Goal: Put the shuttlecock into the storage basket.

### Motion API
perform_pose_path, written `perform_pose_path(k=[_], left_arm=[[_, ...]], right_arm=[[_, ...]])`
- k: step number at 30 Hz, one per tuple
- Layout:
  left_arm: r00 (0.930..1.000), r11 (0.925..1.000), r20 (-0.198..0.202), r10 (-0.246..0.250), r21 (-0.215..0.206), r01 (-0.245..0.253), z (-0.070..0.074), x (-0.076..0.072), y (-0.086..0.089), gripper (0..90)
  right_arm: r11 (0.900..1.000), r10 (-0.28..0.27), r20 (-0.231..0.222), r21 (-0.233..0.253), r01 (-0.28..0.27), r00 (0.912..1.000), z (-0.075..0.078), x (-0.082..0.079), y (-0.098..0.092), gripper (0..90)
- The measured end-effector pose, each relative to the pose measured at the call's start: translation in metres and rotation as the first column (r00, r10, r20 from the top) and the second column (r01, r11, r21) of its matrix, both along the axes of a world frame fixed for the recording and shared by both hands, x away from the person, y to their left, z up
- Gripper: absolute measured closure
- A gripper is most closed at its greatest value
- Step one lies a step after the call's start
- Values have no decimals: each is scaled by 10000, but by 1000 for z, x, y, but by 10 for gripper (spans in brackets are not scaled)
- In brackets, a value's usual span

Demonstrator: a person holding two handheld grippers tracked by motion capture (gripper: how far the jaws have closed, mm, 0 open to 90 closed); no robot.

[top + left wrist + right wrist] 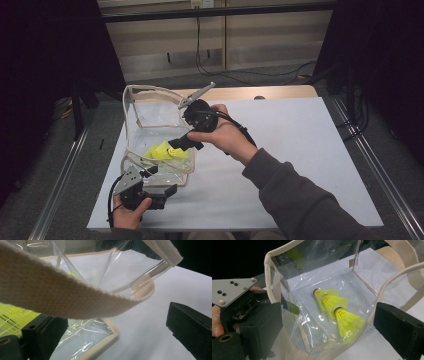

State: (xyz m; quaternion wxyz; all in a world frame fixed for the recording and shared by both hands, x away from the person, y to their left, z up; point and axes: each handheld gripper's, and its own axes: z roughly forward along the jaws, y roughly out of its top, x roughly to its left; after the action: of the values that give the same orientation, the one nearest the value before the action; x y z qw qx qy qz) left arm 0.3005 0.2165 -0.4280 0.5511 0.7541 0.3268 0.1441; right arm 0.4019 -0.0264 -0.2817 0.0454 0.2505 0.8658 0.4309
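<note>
Gaping bag rim [150,90] around shuttlecocks [337,312]

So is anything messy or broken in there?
Nothing looks broken or spilled. Three yellow shuttlecocks lie nested inside the clear bag, which sags a little. One cloth strap droops across in front of the left hand-held gripper, whose jaws stand open.

Left gripper view: beige woven strap [62,295] crossing above black jaws, spread apart; clear plastic bag [105,272] with beige trim on white table [150,327]; yellow printed item [12,317] at left.
</note>
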Motion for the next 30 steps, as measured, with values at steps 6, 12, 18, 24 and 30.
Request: perform_pose_path(k=[6, 12, 18, 24, 30], left_arm=[[10000, 10000, -10, -52, 28, 52, 0, 0, -1, 37], [10000, 10000, -3, 18, 57, -18, 0, 0, 0, 37], [10000, 10000, -5, 12, 95, -12, 0, 0, -1, 37], [10000, 10000, -12, 15, 96, -15, 0, 0, -1, 36], [10000, 9999, 0, 17, 116, -17, 0, 0, -1, 36]], right_arm=[[9999, 6, 93, 130, -7, 10000, -1, -6, -13, 80], [9999, 82, 134, 139, -84, 9999, -6, -12, -26, 76], [9997, -36, 131, 222, 33, 9999, -11, -17, -40, 79], [9992, -66, 157, 398, 59, 9999, -16, -22, -53, 81], [9988, -200, 174, 454, 192, 9996, -21, -25, -67, 82]])
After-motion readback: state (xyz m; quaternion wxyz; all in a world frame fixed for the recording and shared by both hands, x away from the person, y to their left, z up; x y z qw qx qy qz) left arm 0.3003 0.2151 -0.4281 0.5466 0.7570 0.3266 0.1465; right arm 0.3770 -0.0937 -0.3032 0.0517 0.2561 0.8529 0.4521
